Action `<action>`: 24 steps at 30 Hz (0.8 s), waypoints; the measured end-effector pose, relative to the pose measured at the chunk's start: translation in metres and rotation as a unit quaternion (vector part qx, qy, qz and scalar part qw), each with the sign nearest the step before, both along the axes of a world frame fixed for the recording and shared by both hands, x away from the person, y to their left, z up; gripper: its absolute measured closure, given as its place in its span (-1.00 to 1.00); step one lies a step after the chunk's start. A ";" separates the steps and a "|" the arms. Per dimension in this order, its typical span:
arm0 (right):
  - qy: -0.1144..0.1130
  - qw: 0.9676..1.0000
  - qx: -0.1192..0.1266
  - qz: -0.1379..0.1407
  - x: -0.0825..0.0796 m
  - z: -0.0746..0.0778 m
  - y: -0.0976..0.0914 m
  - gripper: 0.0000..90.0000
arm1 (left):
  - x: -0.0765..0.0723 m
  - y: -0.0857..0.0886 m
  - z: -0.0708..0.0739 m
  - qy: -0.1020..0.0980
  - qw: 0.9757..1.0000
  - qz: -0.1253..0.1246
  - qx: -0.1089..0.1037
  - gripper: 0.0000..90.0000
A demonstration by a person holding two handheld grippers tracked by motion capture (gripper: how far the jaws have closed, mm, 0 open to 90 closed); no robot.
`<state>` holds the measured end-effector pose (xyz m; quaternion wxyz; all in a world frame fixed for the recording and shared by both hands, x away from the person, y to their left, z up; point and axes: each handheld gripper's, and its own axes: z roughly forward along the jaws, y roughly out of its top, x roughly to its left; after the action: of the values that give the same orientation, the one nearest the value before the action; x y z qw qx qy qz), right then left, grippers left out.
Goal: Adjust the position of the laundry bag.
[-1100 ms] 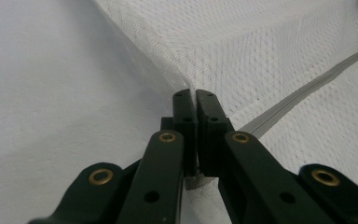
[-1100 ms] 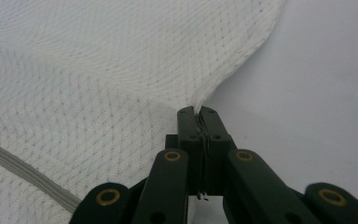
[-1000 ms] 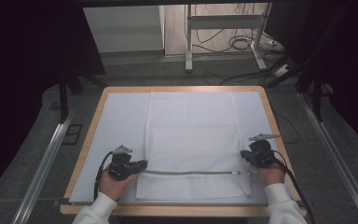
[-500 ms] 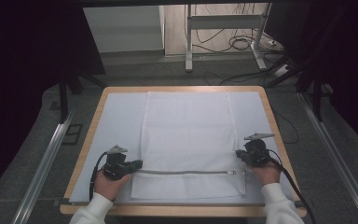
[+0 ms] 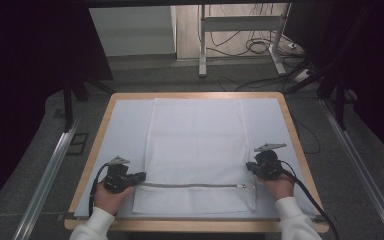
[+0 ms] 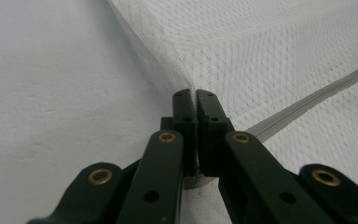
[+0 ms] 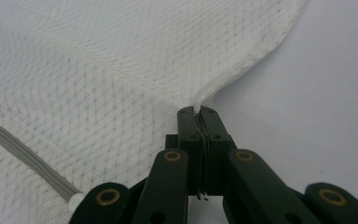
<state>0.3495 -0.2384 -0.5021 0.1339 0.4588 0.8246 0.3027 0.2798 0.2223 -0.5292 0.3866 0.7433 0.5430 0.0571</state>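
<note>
A white mesh bag (image 5: 196,150) with a grey zipper (image 5: 190,185) near its front end lies flat on the pale blue table cover. My left gripper (image 5: 141,176) is shut on the bag's left edge, just beside the zipper's left end. In the left gripper view the jaws (image 6: 196,100) pinch a raised fold of the mesh (image 6: 270,56), with the zipper (image 6: 307,105) running off to the right. My right gripper (image 5: 250,166) is shut on the bag's right edge, a little behind the zipper pull. The right gripper view shows the pinched mesh edge (image 7: 198,108) and the zipper end (image 7: 28,158).
The wooden-rimmed table (image 5: 100,125) carries the pale blue cover (image 5: 125,125) around the bag. Metal rails (image 5: 45,175) run along both sides. A stand (image 5: 240,40) and cables (image 5: 260,47) lie on the floor behind the table.
Both grippers have pulled the bag toward the table's front edge, and the bag slid with them. Its far end has come away from the back rim.
</note>
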 end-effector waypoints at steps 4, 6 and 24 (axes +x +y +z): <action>0.000 1.000 -0.008 0.011 -0.001 -0.001 0.007 0.95 | -0.001 0.006 -0.001 0.001 1.000 0.006 -0.001 0.95; -0.001 1.000 -0.008 0.015 -0.001 -0.002 0.008 0.95 | -0.002 0.008 -0.001 0.002 1.000 0.007 -0.002 0.95; -0.011 1.000 -0.008 0.005 -0.001 0.000 0.002 0.49 | -0.002 0.011 0.010 -0.044 0.998 0.031 0.012 0.16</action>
<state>0.3487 -0.2361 -0.5024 0.1449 0.4500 0.8278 0.3021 0.2774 0.2331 -0.5195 0.3989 0.7274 0.5478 0.1082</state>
